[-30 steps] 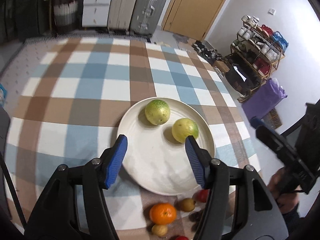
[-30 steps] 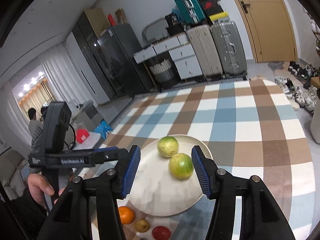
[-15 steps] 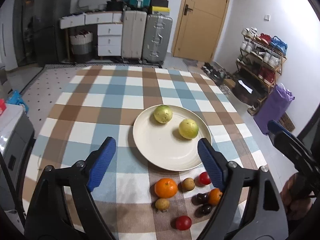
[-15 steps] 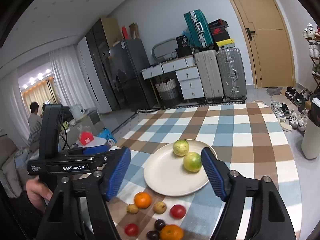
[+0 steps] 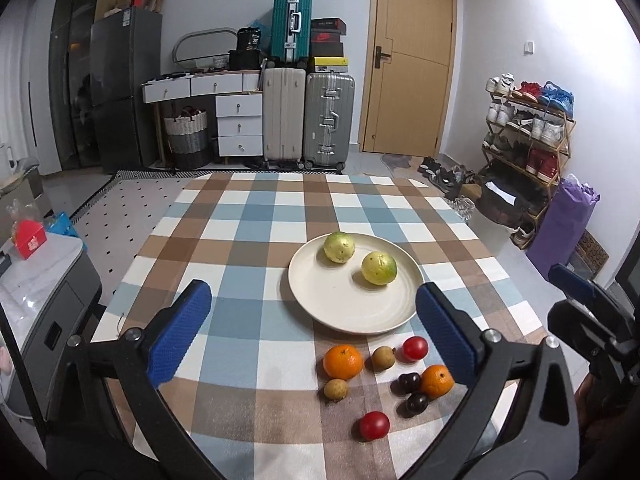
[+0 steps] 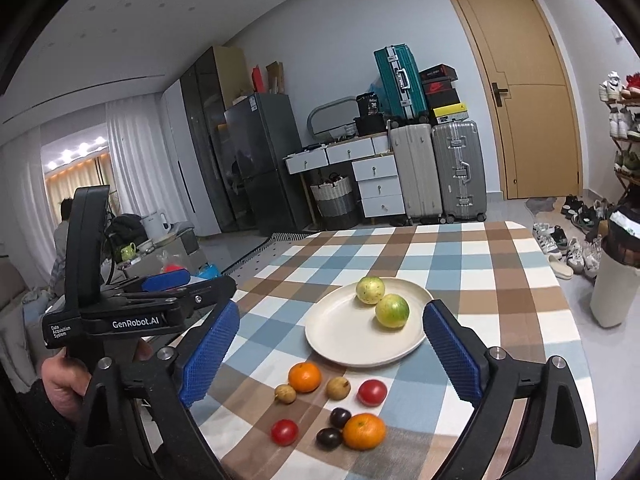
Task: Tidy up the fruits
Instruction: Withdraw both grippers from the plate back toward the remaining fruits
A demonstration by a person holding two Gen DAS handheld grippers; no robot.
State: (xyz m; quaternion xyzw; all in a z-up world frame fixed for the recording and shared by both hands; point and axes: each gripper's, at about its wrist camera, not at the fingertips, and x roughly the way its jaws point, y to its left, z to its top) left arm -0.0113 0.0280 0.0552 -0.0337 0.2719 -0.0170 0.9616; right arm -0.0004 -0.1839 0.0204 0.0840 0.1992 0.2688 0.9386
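A cream plate (image 5: 344, 312) on the checked tablecloth (image 5: 248, 216) holds two yellow-green round fruits (image 5: 339, 247) (image 5: 379, 267). In front of the plate lie loose fruits: two oranges (image 5: 343, 361) (image 5: 437, 381), two red tomatoes (image 5: 415, 348) (image 5: 374, 425), two small brown fruits (image 5: 384, 358) and two dark plums (image 5: 410, 382). My left gripper (image 5: 312, 288) hangs above the table's near side, its jaws opening wide with nothing between them. My right gripper (image 6: 331, 308) is beside it, its jaws also opening and empty. In the right wrist view the plate (image 6: 344, 336) lies ahead.
The table's right edge drops to a floor with a shoe rack (image 5: 528, 136) and a purple bag (image 5: 560, 228). A white bin (image 6: 612, 288) stands by the table's right side. Suitcases (image 5: 308, 116) and drawers line the far wall. A person (image 6: 64, 220) sits far left.
Both grippers have drawn back from the plate and risen, and their jaws have spread much wider. The loose fruits in front of the plate have come fully into view.
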